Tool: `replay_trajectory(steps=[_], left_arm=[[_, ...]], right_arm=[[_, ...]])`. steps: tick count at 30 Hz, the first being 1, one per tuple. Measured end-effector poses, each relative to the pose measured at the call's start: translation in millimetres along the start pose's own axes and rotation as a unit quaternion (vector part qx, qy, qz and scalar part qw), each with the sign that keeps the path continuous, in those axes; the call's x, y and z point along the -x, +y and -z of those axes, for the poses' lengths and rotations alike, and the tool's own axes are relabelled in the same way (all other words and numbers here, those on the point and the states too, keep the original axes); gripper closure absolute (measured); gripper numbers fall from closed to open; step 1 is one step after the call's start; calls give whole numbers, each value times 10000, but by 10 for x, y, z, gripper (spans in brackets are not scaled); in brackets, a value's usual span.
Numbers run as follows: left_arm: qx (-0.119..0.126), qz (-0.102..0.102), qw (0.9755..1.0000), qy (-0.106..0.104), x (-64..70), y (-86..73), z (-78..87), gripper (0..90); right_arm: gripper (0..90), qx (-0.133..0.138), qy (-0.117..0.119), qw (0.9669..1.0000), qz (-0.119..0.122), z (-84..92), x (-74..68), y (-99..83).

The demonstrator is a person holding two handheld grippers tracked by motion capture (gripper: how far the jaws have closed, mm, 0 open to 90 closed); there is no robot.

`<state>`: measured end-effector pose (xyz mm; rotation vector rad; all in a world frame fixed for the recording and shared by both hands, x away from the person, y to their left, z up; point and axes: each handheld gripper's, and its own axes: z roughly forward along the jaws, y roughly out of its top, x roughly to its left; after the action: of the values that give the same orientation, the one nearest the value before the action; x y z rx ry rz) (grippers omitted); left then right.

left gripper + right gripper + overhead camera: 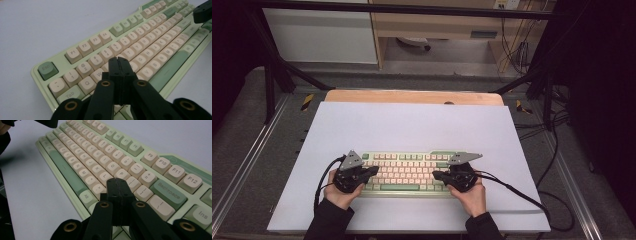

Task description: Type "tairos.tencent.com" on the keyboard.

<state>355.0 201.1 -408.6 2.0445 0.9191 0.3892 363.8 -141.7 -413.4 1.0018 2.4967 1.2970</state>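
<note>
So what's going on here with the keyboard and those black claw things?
A person sits at a table covered in pale sheeting, holding a two-jaw gripper in each hand over a green and cream keyboard. The left gripper has its jaws pressed shut, its tip above the letter keys near the left end. The right gripper is shut too, with its tip over the keys beside Backspace. They seem poised to poke keys; whether either tip touches one, I can't tell.

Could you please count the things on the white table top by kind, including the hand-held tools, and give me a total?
Keyboard, green case with cream keys: 1
Hand-held tools, both with jaws shut: 2, the left tool and the right tool
White mat covering the table: 1
Total: 4
</note>
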Motion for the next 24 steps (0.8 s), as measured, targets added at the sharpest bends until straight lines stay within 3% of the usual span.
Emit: replay_trajectory(steps=[14, 24], left_arm=[[-105, -101, 9999, -45, 93, 123, -261, 900], [-191, -120, 9997, 8, 103, 115, -392, 900]], right_arm=[[900, 13, 6, 10000, 5, 6, -7, -2], [900, 22, 2, 10000, 6, 4, -6, -1]])
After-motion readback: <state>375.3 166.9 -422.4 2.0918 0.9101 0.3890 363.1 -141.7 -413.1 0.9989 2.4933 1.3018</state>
